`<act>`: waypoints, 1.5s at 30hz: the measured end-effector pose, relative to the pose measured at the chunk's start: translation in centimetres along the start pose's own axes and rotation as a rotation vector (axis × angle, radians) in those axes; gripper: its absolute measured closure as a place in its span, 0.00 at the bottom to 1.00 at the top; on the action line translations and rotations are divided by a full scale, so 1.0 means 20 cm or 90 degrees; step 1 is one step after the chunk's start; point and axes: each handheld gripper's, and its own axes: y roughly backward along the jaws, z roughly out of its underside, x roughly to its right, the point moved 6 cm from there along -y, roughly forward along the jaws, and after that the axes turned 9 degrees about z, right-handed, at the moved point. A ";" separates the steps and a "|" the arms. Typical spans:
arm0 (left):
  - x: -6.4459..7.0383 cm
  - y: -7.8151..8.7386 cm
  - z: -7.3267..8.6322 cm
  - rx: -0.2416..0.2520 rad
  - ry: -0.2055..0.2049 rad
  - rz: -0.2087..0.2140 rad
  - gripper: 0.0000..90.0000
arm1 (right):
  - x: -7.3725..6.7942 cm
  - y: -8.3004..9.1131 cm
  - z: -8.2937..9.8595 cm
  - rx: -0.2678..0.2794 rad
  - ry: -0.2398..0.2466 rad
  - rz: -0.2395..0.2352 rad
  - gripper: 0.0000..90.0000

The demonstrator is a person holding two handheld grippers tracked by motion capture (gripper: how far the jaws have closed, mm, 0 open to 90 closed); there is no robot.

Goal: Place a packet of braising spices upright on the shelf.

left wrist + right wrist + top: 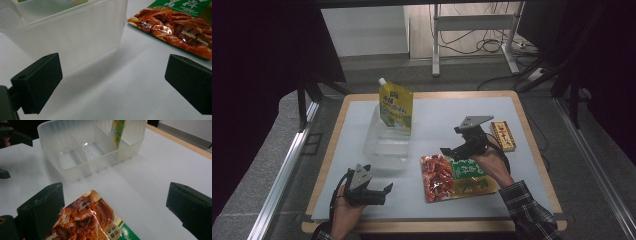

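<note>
White tabletop (pixel 437 117) with a light wood edge all round, sitting on a grey frame; grey floor beyond, metal stand legs (pixel 435 45) and loose cables at 12 o'clock, dark curtains left and right. My left gripper (pixel 384 192) is at 7 o'clock on the table, jaws spread wide, nothing between them, hovering near the front edge. In the left gripper view it faces the near wall of the clear plastic tub (pixel 75 32), not touching. My right gripper (pixel 451 151) is at about 4 o'clock from table centre, jaws also spread, empty, right over the top edge of the red-and-green snack pouch (pixel 454 177). In the right gripper view the pouch's corner (pixel 87 220) lies between the two jaws, flat on the table; cannot tell if the jaws touch it. Pouch lies flat at 5 o'clock, just beside the tub's near right corner. Tub sits around centre, slightly toward 10 o'clock, divided inside; yellow spouted pouch (pixel 396 105) stands upright in its far compartment, near compartments bare. Small red-and-yellow box (pixel 503 135) flat at 3 o'clock, near the right edge, apart from everything. Plaid sleeve (pixel 529 210) on my right arm.
</note>
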 end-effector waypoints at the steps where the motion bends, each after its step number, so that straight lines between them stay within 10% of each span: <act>1: 0.00 0.00 0.00 0.000 0.000 0.000 0.01 | 0.01 0.00 0.01 0.000 -0.005 -0.001 0.01; 45: 0.01 -0.01 0.00 -0.006 -0.008 0.004 0.01 | 0.10 0.25 0.48 -0.098 -0.048 0.065 0.01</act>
